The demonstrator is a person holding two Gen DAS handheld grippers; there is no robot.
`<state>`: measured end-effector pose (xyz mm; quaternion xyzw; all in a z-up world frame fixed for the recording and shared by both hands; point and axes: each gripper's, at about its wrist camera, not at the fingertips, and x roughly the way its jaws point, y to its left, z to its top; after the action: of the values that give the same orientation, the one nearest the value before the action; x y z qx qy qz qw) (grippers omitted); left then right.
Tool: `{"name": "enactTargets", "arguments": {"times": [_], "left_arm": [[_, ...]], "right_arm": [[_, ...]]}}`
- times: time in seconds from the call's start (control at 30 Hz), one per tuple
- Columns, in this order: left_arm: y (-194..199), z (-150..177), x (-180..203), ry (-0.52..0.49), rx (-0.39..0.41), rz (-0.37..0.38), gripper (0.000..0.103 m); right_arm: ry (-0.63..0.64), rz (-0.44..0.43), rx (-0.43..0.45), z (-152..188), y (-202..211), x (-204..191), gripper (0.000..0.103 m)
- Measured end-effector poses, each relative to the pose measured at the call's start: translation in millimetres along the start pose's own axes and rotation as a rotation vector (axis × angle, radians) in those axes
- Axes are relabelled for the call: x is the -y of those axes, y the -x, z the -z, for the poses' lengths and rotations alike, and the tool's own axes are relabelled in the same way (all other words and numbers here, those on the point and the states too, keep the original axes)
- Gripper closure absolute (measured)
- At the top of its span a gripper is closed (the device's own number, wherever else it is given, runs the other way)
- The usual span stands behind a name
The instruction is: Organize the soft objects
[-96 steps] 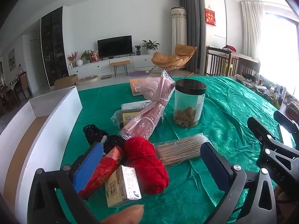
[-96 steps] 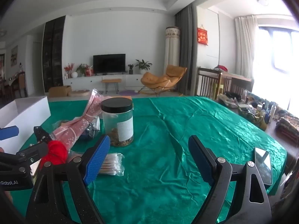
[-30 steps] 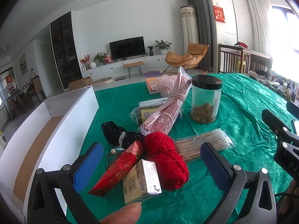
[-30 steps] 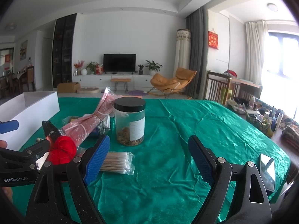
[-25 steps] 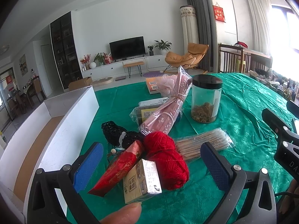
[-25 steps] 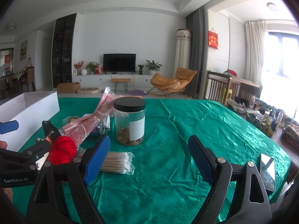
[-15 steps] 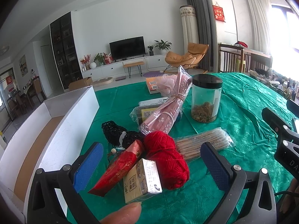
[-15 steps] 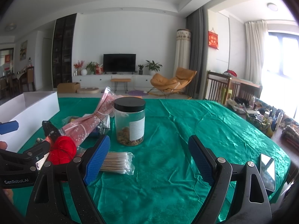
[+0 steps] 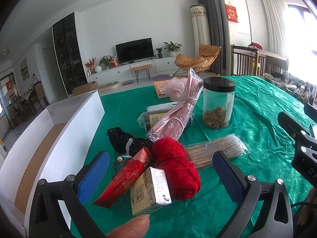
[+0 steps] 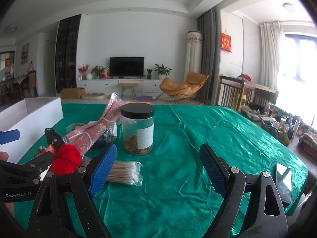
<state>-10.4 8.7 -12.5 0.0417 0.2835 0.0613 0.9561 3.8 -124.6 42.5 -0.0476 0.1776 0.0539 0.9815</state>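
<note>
A red yarn ball lies on the green tablecloth between my left gripper's open fingers, a little beyond the tips; it also shows in the right wrist view. A black crocheted piece lies behind it. A pink wrapped bundle and a pink mesh puff lie farther back. My left gripper is open and empty. My right gripper is open and empty over bare cloth to the right of the pile.
A white open box stands at the left. A red packet, a small carton, a bag of cotton swabs, a black-lidded jar, boxes and a phone at the right edge lie around.
Since 3.2 s ago the left gripper has drawn back slightly from the pile. In the last second nothing visibly moved.
</note>
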Motion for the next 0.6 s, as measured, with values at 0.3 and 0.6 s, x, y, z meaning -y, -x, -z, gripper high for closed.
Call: {"name": "enactTargets", "arguments": {"times": [0.3, 0.6], "left_arm": [[-0.6, 1.6, 0.5, 0.001, -0.001, 0.000, 0.000], [-0.5, 1.5, 0.6, 0.000, -0.002, 0.001, 0.000]], "right_arm": [[0.000, 0.000, 0.001, 0.2, 0.2, 0.1, 0.015], [-0.001, 0.000, 0.001, 0.3, 0.1, 0.4, 0.015]]}}
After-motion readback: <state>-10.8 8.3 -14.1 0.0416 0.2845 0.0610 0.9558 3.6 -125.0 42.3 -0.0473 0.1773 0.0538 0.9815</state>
